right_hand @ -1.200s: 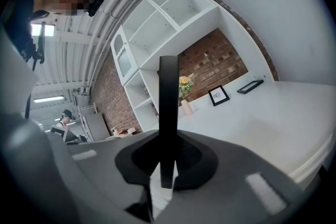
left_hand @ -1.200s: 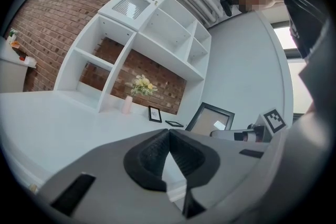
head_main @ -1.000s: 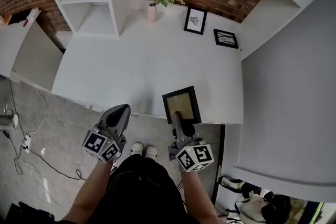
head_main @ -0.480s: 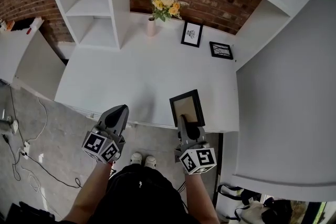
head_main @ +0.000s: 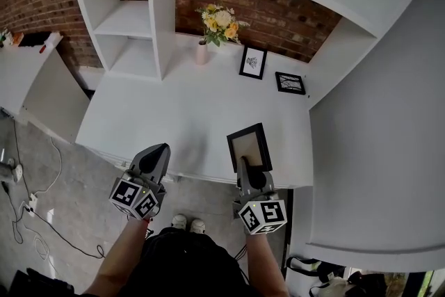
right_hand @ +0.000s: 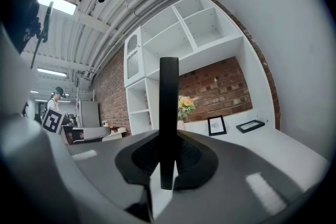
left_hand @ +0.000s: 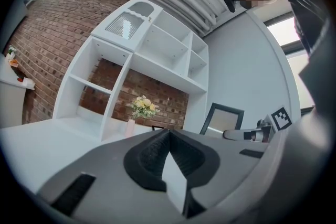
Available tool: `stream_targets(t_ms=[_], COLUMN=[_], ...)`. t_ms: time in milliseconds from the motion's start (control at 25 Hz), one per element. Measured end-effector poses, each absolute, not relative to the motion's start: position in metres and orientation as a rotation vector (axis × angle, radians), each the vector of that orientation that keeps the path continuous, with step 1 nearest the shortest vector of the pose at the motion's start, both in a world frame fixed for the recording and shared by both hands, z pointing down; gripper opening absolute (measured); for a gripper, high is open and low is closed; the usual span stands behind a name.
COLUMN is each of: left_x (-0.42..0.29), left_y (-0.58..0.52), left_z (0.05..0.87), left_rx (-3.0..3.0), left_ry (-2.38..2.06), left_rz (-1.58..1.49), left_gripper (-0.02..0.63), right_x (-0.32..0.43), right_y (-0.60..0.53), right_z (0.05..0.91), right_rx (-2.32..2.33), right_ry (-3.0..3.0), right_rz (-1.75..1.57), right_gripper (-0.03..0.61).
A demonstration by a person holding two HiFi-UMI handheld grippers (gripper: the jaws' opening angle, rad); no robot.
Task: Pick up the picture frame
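Frame grip status: right gripper [head_main: 245, 165] is clamped on the near edge of the picture frame [head_main: 249, 146]. In the right gripper view the frame [right_hand: 168, 113] shows edge-on, a dark bar pinched between the pads. It stands roughly upright over the front right part of the white desk [head_main: 188, 108]. Left gripper [head_main: 160, 149] sits at the desk's front edge, well apart from the frame, jaws together on nothing. At the back of the desk are a flower vase [head_main: 202, 52] and two small framed prints [head_main: 253, 62] [head_main: 290, 83].
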State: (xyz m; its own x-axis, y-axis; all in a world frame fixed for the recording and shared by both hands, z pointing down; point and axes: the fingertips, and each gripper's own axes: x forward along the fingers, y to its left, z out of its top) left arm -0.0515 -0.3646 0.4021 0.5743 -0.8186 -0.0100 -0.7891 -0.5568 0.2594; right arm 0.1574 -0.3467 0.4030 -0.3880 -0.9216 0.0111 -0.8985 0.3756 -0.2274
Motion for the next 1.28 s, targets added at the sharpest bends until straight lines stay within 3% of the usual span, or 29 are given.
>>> stream_targets(t_ms=[1280], left_x=[-0.063], left_y=[-0.378], left_z=[0.370], left_rx=[2.642], left_ry=[-1.310], left_rz=[-0.254], left_gripper=[0.006], right_x=[0.159], right_y=[-0.348], right_z=[0.371], right_rx=[-1.753], right_ry=[2.467], right_rz=[-0.177], right_gripper=[0.037])
